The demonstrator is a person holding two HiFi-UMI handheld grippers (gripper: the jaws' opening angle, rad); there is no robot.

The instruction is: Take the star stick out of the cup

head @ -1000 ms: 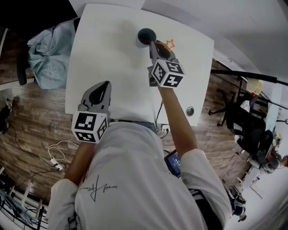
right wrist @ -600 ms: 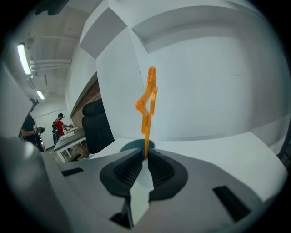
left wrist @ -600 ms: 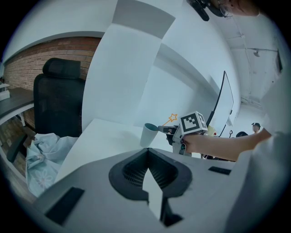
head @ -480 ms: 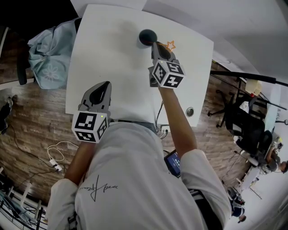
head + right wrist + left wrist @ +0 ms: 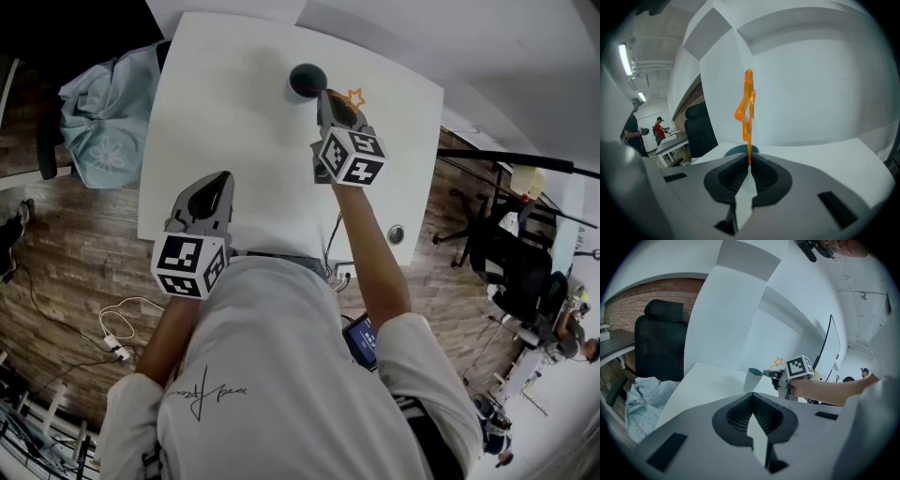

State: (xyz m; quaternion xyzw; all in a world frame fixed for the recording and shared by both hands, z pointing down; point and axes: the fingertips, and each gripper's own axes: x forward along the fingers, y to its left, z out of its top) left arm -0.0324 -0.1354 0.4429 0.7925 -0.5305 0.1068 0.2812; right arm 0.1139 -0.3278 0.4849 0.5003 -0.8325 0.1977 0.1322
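A dark teal cup (image 5: 307, 80) stands upright at the far side of the white table (image 5: 234, 122). My right gripper (image 5: 327, 97) is just right of the cup, shut on the thin orange star stick (image 5: 355, 97). In the right gripper view the stick (image 5: 748, 112) rises from between the jaws, with the cup rim (image 5: 737, 151) just beyond. The left gripper view shows the cup (image 5: 752, 379), the star (image 5: 778, 362) above and to its right, and the right gripper (image 5: 774, 374) beside it. My left gripper (image 5: 221, 178) hovers near the table's front edge, shut and empty.
A light blue cloth (image 5: 103, 122) lies over a chair left of the table. A black office chair (image 5: 511, 262) stands to the right. Cables (image 5: 117, 323) lie on the wooden floor. A round grommet (image 5: 396, 232) sits near the table's front right corner.
My right gripper has edged slightly right and nearer with the star stick. The cup and the left gripper have barely moved.
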